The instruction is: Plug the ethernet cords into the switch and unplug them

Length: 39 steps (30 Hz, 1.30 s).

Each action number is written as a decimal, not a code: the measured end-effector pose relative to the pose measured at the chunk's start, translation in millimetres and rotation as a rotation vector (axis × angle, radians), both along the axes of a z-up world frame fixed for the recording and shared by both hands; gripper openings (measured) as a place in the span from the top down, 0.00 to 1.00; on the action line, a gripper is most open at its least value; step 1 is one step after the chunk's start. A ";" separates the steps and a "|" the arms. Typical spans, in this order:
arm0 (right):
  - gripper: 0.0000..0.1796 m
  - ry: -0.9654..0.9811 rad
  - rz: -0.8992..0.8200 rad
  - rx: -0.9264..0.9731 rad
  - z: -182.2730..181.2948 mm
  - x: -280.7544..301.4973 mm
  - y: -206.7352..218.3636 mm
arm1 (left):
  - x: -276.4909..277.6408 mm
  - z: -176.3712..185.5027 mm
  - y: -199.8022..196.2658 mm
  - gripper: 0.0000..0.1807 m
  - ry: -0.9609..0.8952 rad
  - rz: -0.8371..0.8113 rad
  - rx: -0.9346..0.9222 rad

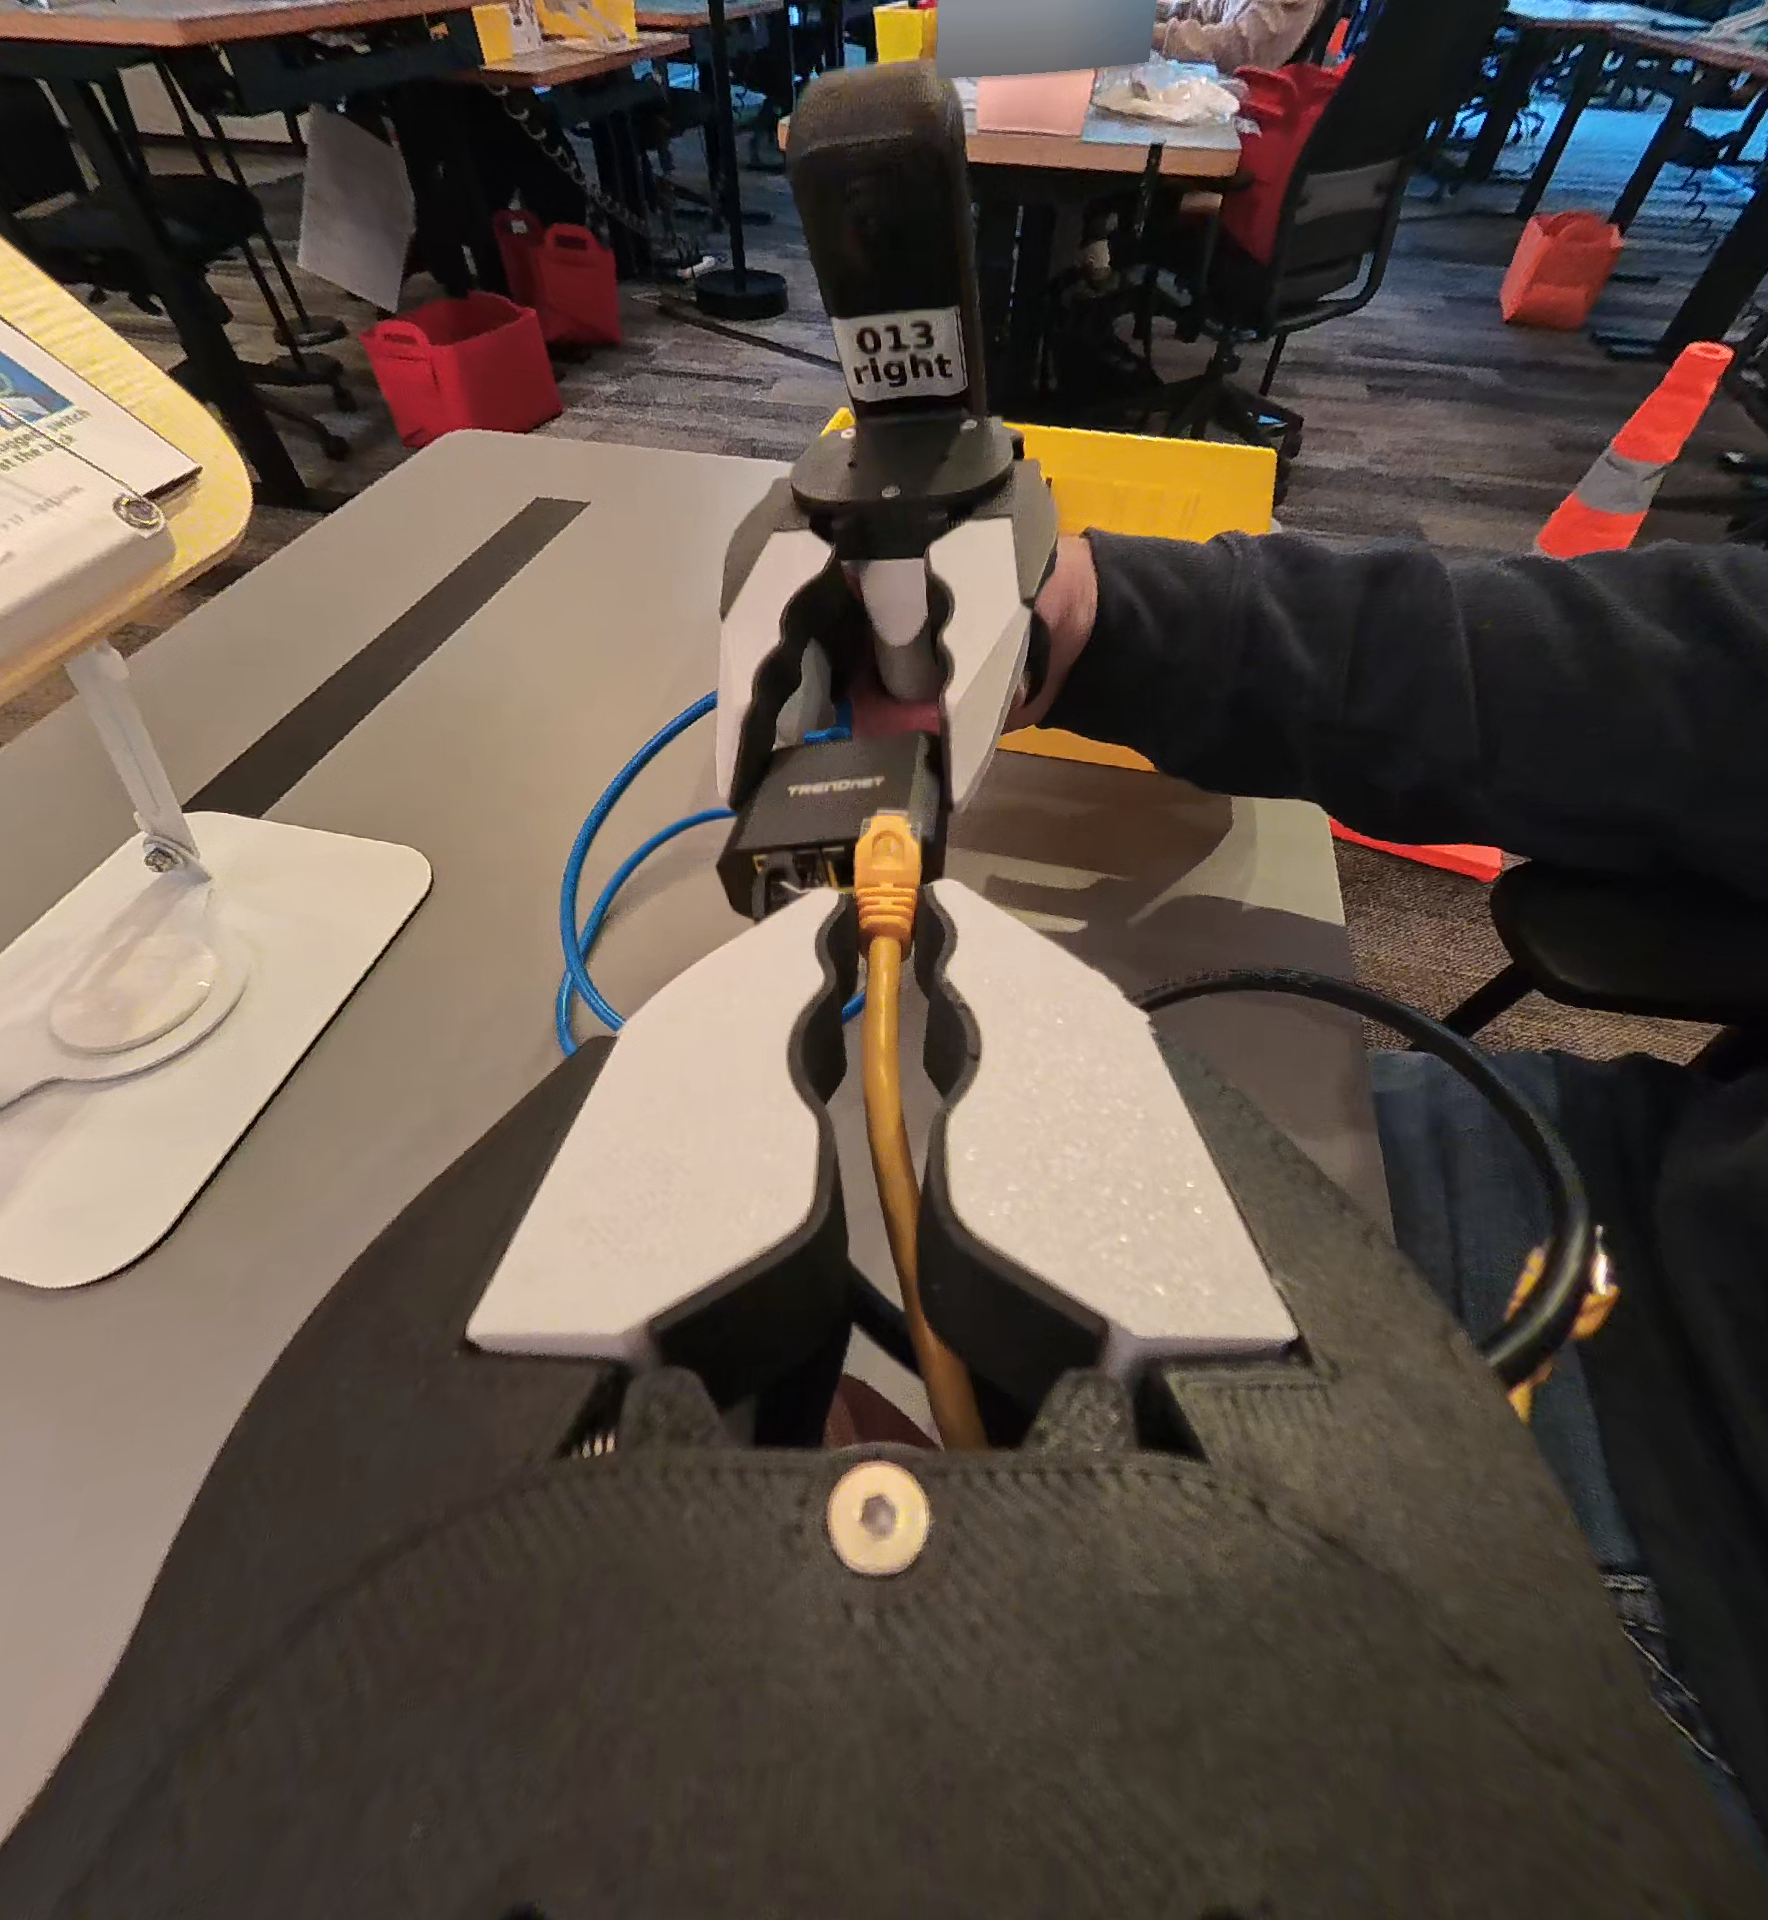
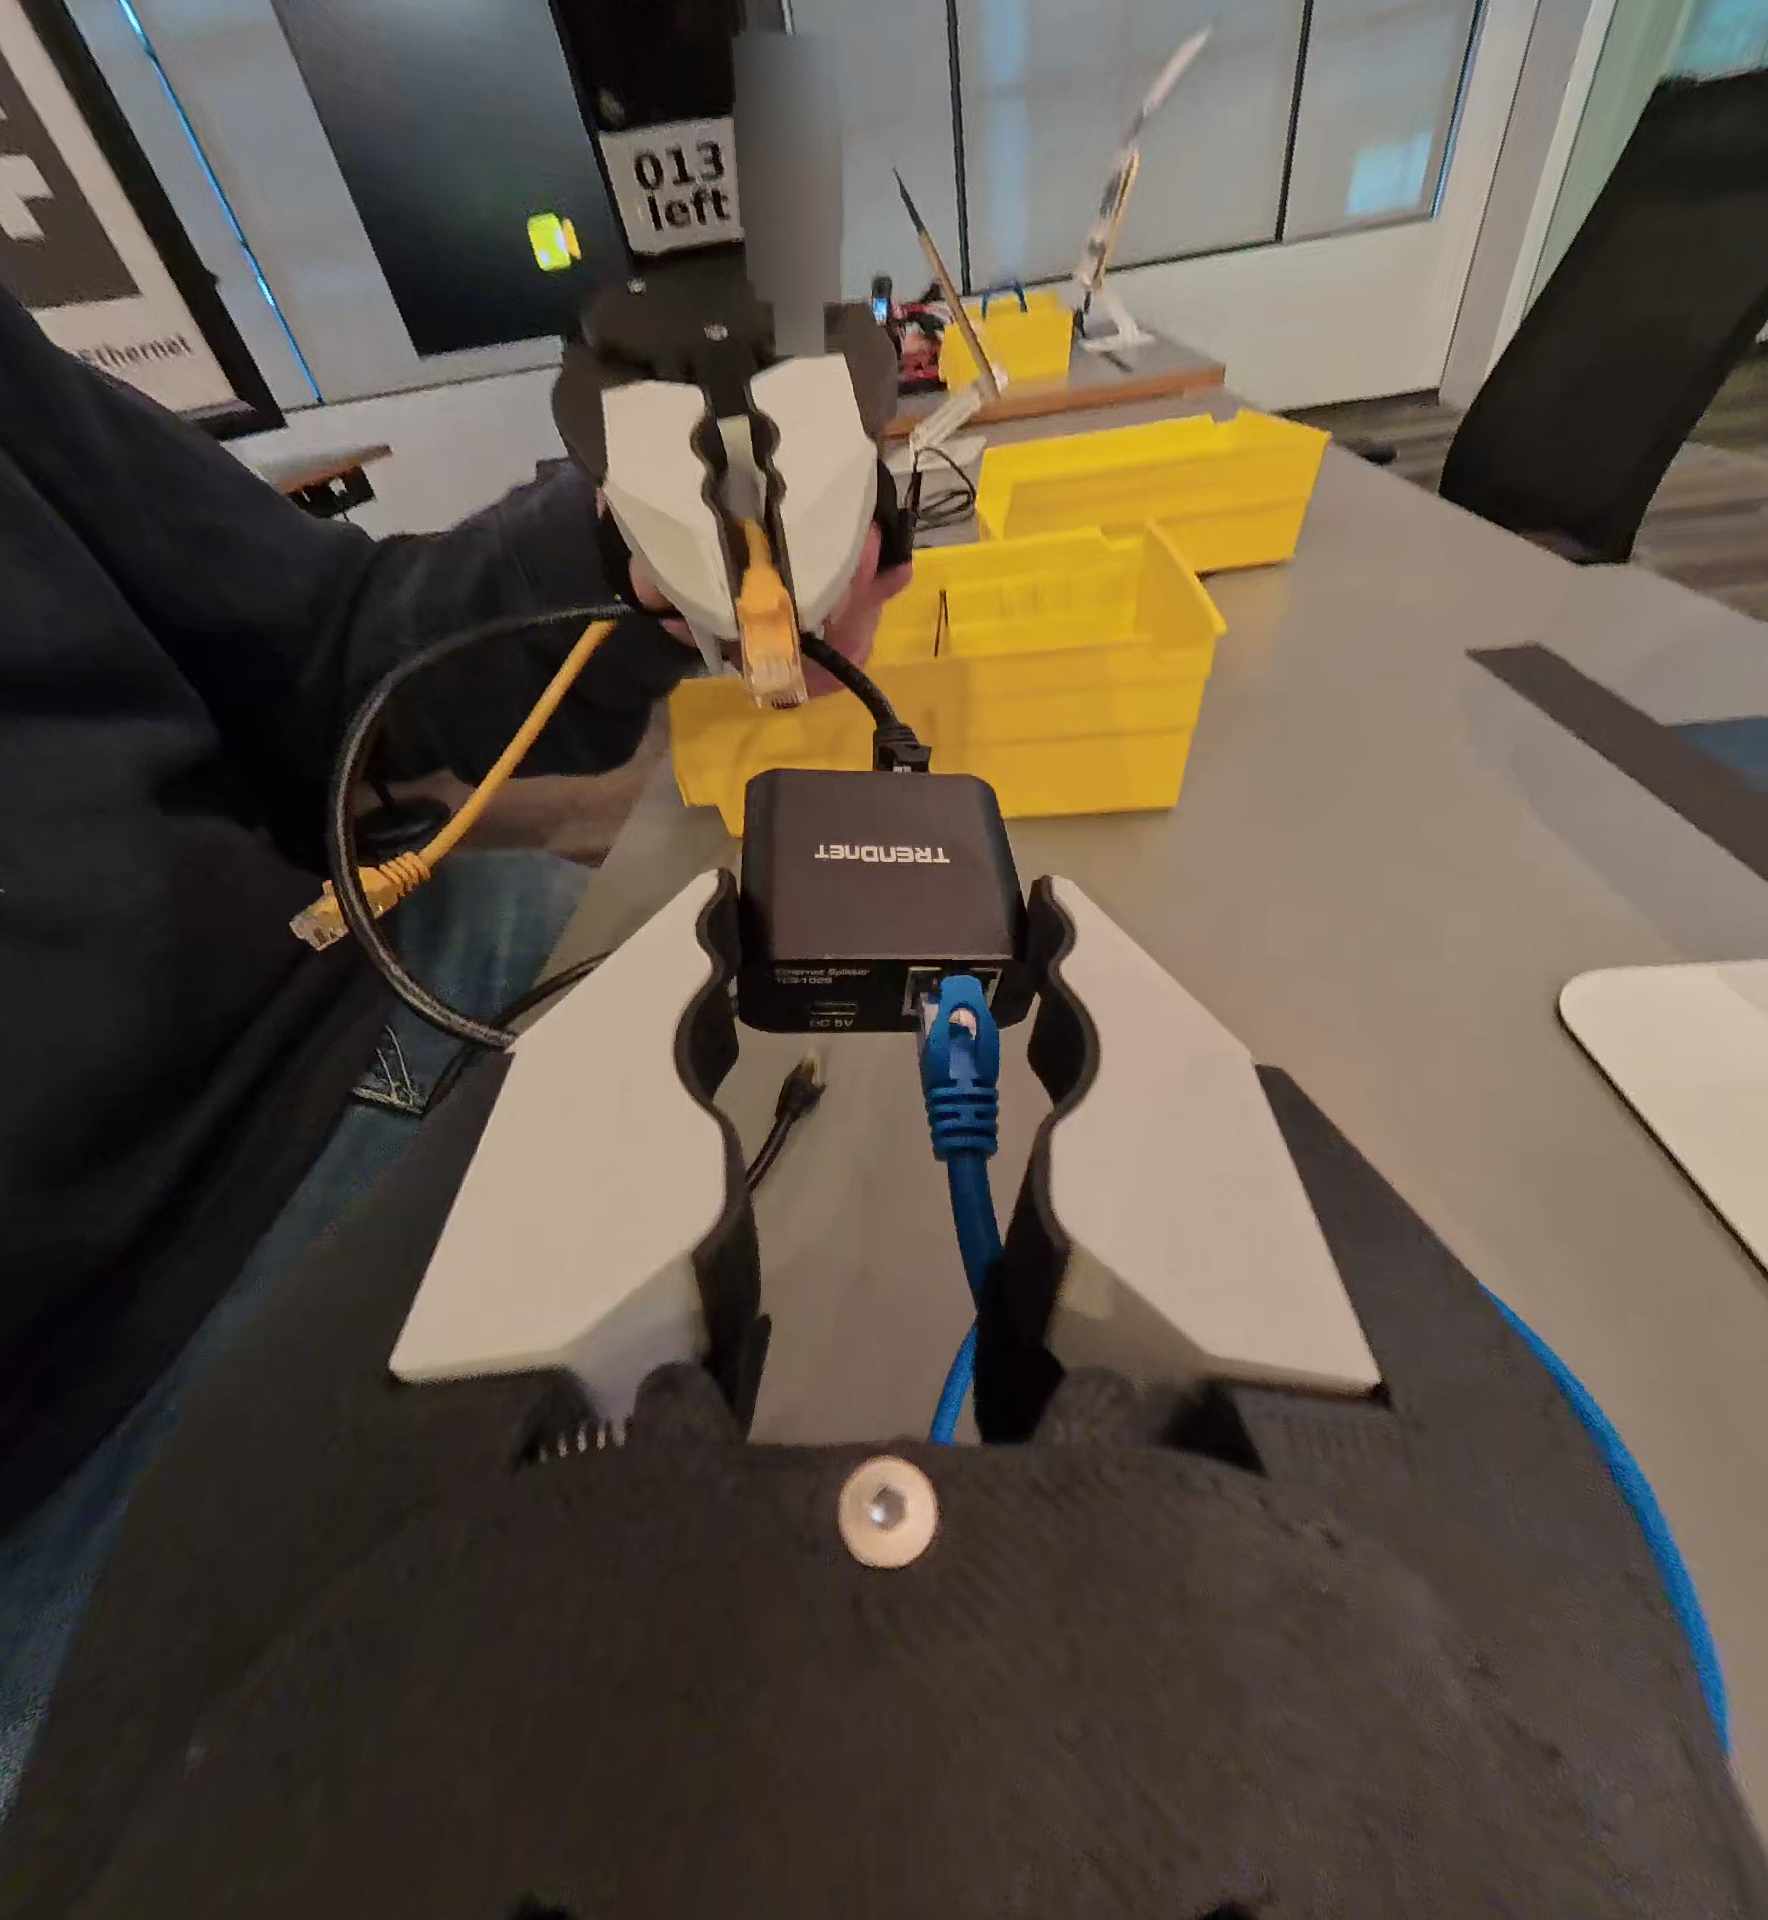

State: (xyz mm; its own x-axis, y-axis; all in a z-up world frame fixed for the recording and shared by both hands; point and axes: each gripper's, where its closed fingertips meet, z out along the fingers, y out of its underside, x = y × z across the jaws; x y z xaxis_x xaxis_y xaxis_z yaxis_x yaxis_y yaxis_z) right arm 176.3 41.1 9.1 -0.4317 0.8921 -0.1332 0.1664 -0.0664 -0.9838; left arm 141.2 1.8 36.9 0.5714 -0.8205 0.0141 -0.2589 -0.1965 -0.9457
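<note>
Left wrist view shows your left hand-held gripper (image 1: 885,914) clamped on the orange cord (image 1: 885,1049) just behind its plug (image 1: 885,857), so the plug points straight at the ports of the black switch (image 1: 833,821) on the grey surface (image 1: 423,790); plug and port look not yet joined. Your right hand-held gripper (image 1: 838,800) comes in from the far side. Right wrist view explains why: your right hand-held gripper (image 2: 875,935) braces the switch (image 2: 875,873) between its fingers so it likely won't slide under the push. Only here do you see the blue cord (image 2: 958,1091) already plugged in, the black cord (image 2: 895,743) at the other face, and the yellow bins (image 2: 1067,665).
</note>
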 end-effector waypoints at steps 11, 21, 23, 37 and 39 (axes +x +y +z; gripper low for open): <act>1.00 -0.109 -0.032 0.003 -31.1 8.0 4.1 | 3.1 -36.0 1.7 0.94 0.057 0.037 -0.068; 0.56 -0.741 -0.117 0.386 -161.4 35.4 5.3 | 0.7 -77.7 -1.7 0.94 0.118 0.047 -0.132; 0.58 -0.727 -0.099 0.431 -169.3 34.6 5.6 | 4.3 -78.6 -3.7 0.95 0.108 0.043 -0.134; 0.65 -0.558 -0.082 0.524 -164.5 13.1 -0.6 | 6.8 -89.5 -8.6 0.94 0.089 0.056 -0.148; 0.65 -0.556 -0.072 0.508 -165.2 8.9 -2.5 | 6.8 -89.3 -8.5 0.94 0.092 0.059 -0.146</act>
State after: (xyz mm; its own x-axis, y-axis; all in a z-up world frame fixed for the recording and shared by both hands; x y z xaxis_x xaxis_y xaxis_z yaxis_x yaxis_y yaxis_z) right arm 185.2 38.6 -156.1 -0.3591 0.9254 0.1211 0.6593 0.3434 -0.6689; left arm 148.1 -6.7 -52.4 0.6226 -0.7788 0.0760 -0.3268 -0.3471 -0.8790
